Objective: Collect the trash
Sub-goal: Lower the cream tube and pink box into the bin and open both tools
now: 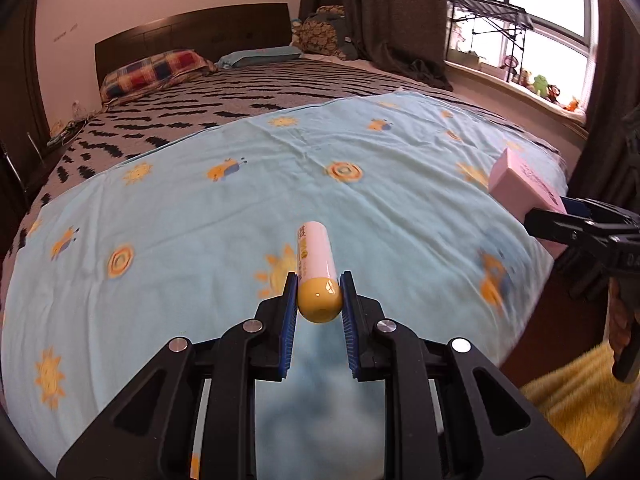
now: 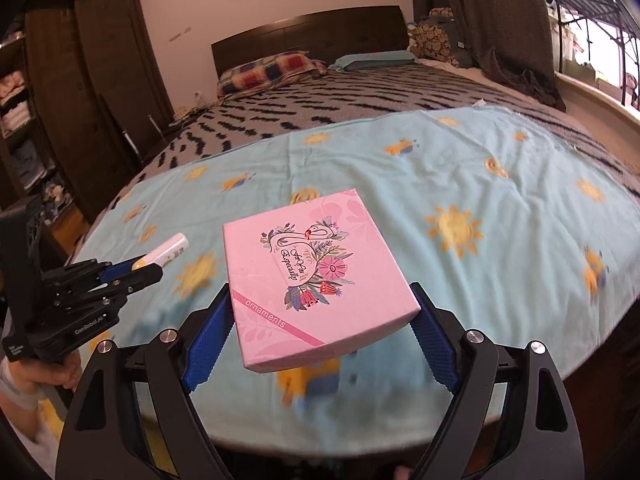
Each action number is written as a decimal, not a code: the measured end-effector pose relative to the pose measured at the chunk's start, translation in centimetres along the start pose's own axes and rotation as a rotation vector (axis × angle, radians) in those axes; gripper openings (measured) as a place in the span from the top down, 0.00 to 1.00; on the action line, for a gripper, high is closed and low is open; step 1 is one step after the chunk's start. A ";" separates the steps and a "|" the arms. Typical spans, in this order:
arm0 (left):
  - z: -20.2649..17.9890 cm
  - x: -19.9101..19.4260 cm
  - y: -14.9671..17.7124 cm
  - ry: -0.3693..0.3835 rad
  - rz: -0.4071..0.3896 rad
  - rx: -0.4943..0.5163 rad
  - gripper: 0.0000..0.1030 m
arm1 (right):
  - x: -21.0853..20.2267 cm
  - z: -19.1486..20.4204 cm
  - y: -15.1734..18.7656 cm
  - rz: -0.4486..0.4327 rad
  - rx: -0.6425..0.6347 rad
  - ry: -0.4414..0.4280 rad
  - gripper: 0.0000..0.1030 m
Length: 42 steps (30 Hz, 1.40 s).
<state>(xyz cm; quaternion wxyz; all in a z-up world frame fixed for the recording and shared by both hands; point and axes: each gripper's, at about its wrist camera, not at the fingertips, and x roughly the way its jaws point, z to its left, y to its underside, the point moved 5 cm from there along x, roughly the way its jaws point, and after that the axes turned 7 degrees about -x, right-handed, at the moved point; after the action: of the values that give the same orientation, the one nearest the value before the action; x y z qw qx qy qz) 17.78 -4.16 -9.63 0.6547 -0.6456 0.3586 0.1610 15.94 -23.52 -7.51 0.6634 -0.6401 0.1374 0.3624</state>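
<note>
A small pale tube with a yellow cap (image 1: 314, 268) hangs above the light blue sun-print blanket (image 1: 180, 208). My left gripper (image 1: 319, 280) is shut on its yellow cap end, the body pointing away from me. In the right wrist view that tube (image 2: 170, 251) and the left gripper (image 2: 148, 268) show at the left. My right gripper (image 2: 324, 300) is shut on a flat pink box (image 2: 308, 272) printed with a flamingo and "ornaments", lifted off the blanket (image 2: 480, 184). The pink box (image 1: 520, 184) and the right gripper (image 1: 560, 212) also appear at the right edge of the left wrist view.
The blanket lies over a grey bed with black marks (image 1: 248, 84). A plaid pillow (image 1: 156, 70) and dark headboard (image 1: 192, 32) are at the far end. A dark wardrobe (image 2: 92, 92) stands left, curtains and a window sill (image 1: 520, 84) right. Yellow floor covering (image 1: 576, 404) lies below.
</note>
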 end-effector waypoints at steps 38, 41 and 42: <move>-2.8 5.5 24.4 0.136 0.444 -0.160 0.81 | 8.4 5.2 24.4 0.462 0.144 0.013 0.17; -3.3 6.2 24.8 0.157 0.461 -0.149 0.81 | 9.0 5.2 24.6 0.454 0.154 0.031 0.17; -3.6 6.3 24.9 0.162 0.463 -0.140 0.81 | 9.2 5.2 24.7 0.450 0.159 0.030 0.17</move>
<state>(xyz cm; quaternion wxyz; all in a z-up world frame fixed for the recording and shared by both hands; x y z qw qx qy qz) 4.45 -6.37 -31.74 0.5234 -0.6008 0.5362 0.2785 4.69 -17.80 -31.17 0.6119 -0.5445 0.3146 0.4798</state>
